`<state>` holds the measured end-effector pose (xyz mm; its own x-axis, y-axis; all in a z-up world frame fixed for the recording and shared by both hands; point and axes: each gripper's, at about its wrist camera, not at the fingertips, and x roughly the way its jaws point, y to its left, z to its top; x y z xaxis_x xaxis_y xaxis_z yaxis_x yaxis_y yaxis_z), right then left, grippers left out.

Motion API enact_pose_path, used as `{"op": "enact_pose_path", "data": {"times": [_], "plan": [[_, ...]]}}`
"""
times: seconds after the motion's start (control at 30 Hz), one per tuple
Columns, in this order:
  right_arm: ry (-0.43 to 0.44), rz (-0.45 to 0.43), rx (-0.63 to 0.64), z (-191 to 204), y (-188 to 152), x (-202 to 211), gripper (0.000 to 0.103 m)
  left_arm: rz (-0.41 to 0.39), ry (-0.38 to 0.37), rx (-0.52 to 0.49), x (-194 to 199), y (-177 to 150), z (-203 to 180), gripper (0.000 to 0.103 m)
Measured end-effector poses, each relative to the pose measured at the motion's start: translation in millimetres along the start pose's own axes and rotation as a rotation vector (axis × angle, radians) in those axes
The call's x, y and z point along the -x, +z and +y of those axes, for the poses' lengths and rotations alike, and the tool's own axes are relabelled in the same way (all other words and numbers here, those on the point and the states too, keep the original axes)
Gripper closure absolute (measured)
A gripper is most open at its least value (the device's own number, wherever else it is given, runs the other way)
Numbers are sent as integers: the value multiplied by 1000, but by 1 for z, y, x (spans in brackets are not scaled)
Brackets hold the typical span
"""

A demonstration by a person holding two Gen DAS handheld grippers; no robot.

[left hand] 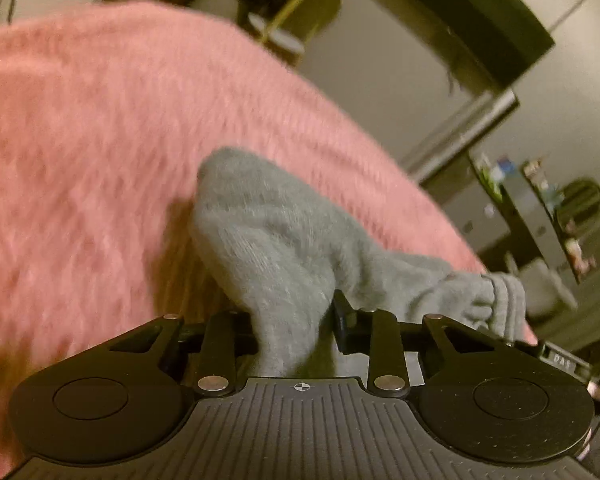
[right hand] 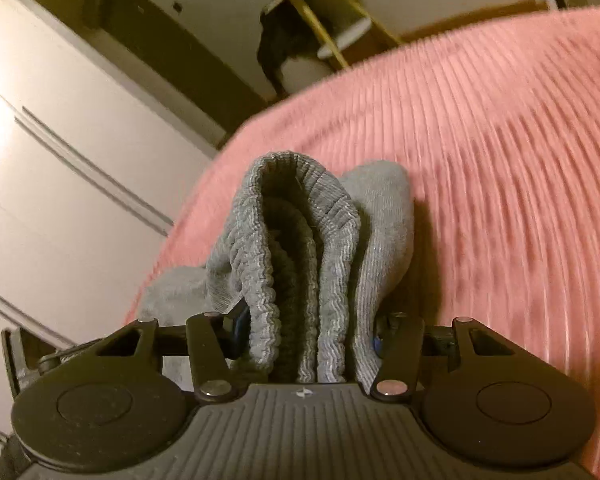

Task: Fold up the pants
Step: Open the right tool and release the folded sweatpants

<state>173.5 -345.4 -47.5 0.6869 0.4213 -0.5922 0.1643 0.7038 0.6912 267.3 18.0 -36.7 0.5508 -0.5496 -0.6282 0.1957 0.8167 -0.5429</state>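
A: Nearest, what does each gripper hold?

B: The left gripper (left hand: 296,332) pinches a plain grey fold of the pants (left hand: 276,248); the right gripper (right hand: 306,336) clamps the thick ribbed waistband (right hand: 300,208).

A: And beyond them?

B: The pants lie bunched on the pink blanket (left hand: 100,120), near its edge.

A: The risk?

B: The bulky waistband may slip free, or uneven pulling may skew the fold.

Right hand-held gripper (right hand: 304,344) clamping grey pants' ribbed waistband (right hand: 300,248), over pink ribbed blanket (right hand: 480,160)
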Motion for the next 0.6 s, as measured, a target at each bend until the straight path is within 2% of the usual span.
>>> {"op": "enact_pose_path", "data": {"times": [0.03,0.07,0.1,0.13,0.17,0.2,0.23,0.27,0.3,0.37,0.4,0.47,0.5,0.6], "plan": [[-16,-20,-12,1,7,-1,44,-24,51,6,0,7,-4,53],[-58,-39,-19,1,16,-3,32,-51,121,8,2,11,-8,28],[-113,-52,-33,0,21,-4,23,-87,203,3,4,13,-14,18],[-179,-70,-54,-2,23,-3,20,-118,250,-21,8,11,-20,10],[-267,-94,-71,-4,23,0,18,-123,254,-49,11,9,-26,10],[-311,-120,-73,-4,20,4,19,-122,244,-81,13,4,-31,10],[-313,-150,-45,-1,15,11,20,-126,243,-106,14,-5,-38,9],[-291,-177,-7,4,8,17,25,-130,249,-129,15,-14,-44,9],[-266,-198,38,12,0,22,36,-134,253,-157,14,-26,-50,9],[-235,-232,137,28,-18,29,43,-120,264,-217,6,-48,-62,8],[-255,-257,200,35,-26,28,52,-92,271,-256,-1,-61,-69,8],[-335,-291,330,50,-45,29,61,-33,294,-315,-14,-81,-75,8],[-363,-312,368,55,-52,30,62,-19,309,-330,-17,-88,-77,8],[-362,-363,449,61,-63,34,64,-10,361,-351,-26,-104,-81,7]]}}
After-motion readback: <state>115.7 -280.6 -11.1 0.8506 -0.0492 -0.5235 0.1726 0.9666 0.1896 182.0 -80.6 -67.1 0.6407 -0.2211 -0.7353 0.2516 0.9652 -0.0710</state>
